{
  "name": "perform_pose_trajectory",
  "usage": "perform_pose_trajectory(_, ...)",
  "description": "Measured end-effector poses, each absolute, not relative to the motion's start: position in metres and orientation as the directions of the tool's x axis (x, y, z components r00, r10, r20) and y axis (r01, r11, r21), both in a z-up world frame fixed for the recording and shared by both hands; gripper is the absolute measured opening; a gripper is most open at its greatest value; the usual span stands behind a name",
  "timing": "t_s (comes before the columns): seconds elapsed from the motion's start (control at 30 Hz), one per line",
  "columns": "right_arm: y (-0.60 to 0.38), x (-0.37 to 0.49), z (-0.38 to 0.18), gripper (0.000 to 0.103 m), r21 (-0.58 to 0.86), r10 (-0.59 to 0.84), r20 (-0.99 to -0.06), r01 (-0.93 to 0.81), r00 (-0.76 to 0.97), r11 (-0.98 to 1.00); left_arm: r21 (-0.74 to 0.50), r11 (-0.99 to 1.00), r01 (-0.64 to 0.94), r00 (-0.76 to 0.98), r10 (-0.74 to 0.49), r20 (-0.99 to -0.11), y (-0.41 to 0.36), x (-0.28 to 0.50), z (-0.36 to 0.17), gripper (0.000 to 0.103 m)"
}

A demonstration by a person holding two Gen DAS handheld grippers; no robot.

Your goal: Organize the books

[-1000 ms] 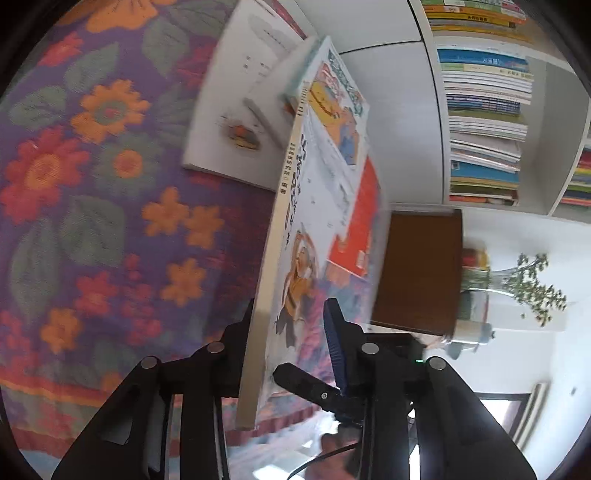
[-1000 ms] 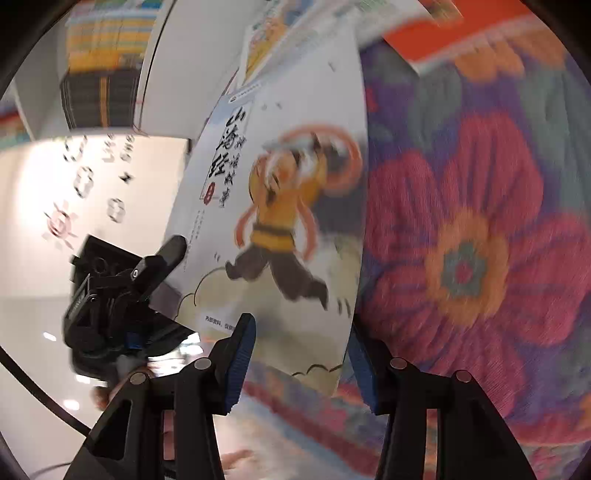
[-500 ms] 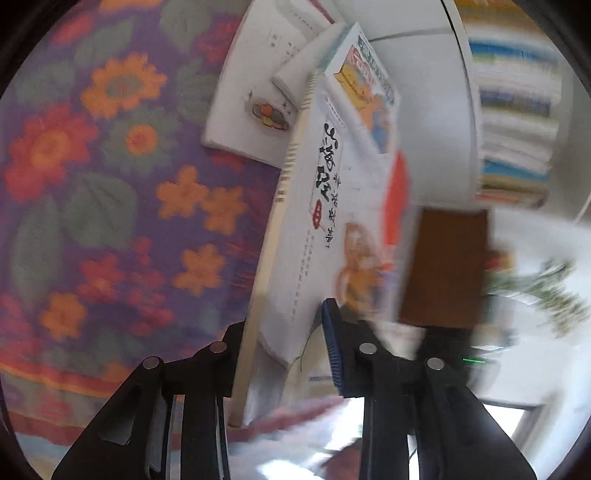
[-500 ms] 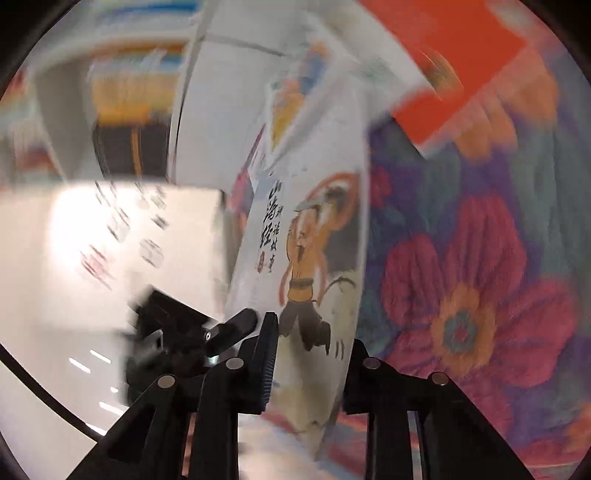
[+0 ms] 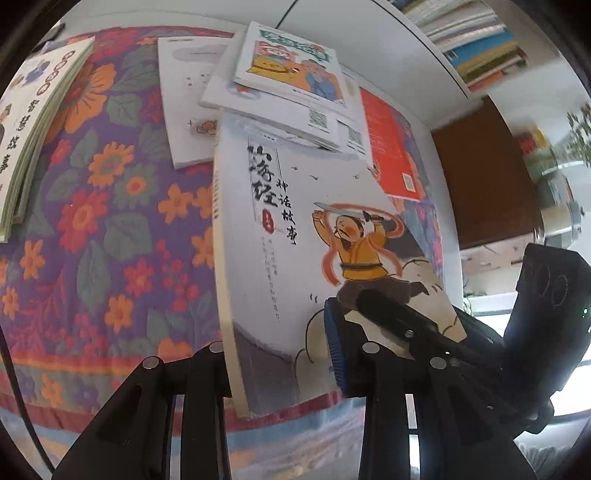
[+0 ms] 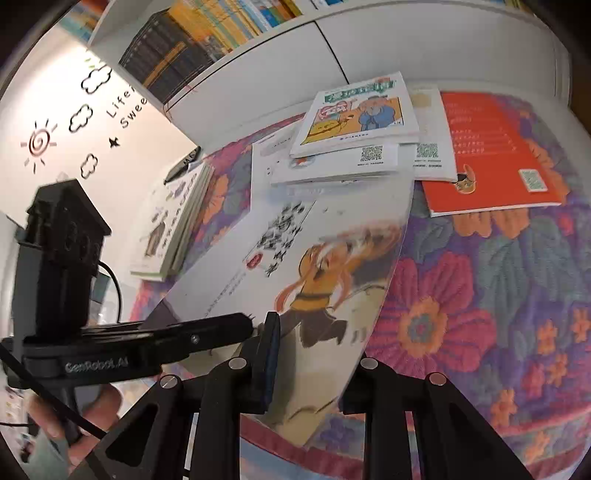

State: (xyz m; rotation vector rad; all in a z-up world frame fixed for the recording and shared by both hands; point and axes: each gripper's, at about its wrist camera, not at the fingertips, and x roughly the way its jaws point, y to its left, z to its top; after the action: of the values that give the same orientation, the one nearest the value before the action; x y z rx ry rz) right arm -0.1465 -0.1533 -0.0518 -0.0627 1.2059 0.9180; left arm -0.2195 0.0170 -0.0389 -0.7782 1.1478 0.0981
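A white storybook with a man in an orange robe on its cover (image 5: 295, 258) is held low over the flowered tablecloth (image 5: 92, 240). My left gripper (image 5: 280, 354) is shut on its near spine corner. My right gripper (image 6: 314, 354) is shut on its near right edge (image 6: 332, 277). Beyond it lies a loose pile: a small cartoon-cover book (image 5: 291, 62) on top of white books (image 5: 184, 92), and an orange book (image 6: 491, 151) to the right. A stack of books (image 6: 170, 221) lies at the left.
A white cabinet (image 6: 406, 40) with shelves full of books (image 6: 207, 33) stands behind the table. A brown panel (image 5: 484, 177) and a plant (image 5: 576, 136) are off the table's right side. A black pen (image 6: 184, 162) lies at the far left.
The storybook has swung from standing nearly on edge to lying almost flat, cover up, near the table. Both grippers turned with it and kept their hold.
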Motion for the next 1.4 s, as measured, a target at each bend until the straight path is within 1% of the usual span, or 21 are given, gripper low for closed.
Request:
perform_pose_trajectory(0.13, -0.157, -0.156, -0.048, 0.024, 0.408, 0.566, -0.822, -0.625, 0.066, 0.666, -0.472, 0.772, -0.427, 0.428, -0.287, -0.857, 0.007, -0.224, -0.035, 0.029)
perform_pose_trajectory(0.23, -0.158, -0.160, -0.044, 0.024, 0.434, 0.578, -0.813, -0.597, 0.061, 0.674, -0.495, 0.769, -0.405, 0.446, -0.306, -0.841, 0.007, -0.232, -0.030, 0.030)
perform_pose_trajectory(0.4, -0.151, -0.181, -0.027, 0.024, 0.375, 0.567, -0.815, -0.640, 0.117, 0.671, -0.508, 0.773, -0.380, 0.472, -0.311, -0.825, 0.012, -0.242, -0.019, 0.030)
perform_pose_trajectory(0.7, -0.132, -0.198, -0.006, 0.024, 0.370, 0.580, -0.801, -0.639, 0.149, 0.675, -0.548, 0.766, -0.337, 0.529, -0.328, -0.783, 0.037, -0.263, -0.001, 0.030)
perform_pose_trajectory(0.9, -0.083, -0.214, 0.016, 0.025, 0.322, 0.602, -0.775, -0.699, 0.193, 0.639, -0.530, 0.776, -0.341, 0.579, -0.270, -0.769, 0.081, -0.280, 0.021, 0.030)
perform_pose_trajectory(1.2, 0.012, -0.233, 0.030, 0.026, 0.359, 0.668, -0.726, -0.740, 0.162, 0.569, -0.514, 0.772, -0.374, 0.639, -0.187, -0.746, 0.183, -0.313, 0.045, 0.030)
perform_pose_trajectory(1.4, 0.090, -0.247, 0.018, 0.026, 0.394, 0.690, -0.713, -0.742, 0.126, 0.542, -0.515, 0.748, -0.418, 0.653, -0.147, -0.743, 0.250, -0.334, 0.029, 0.030)
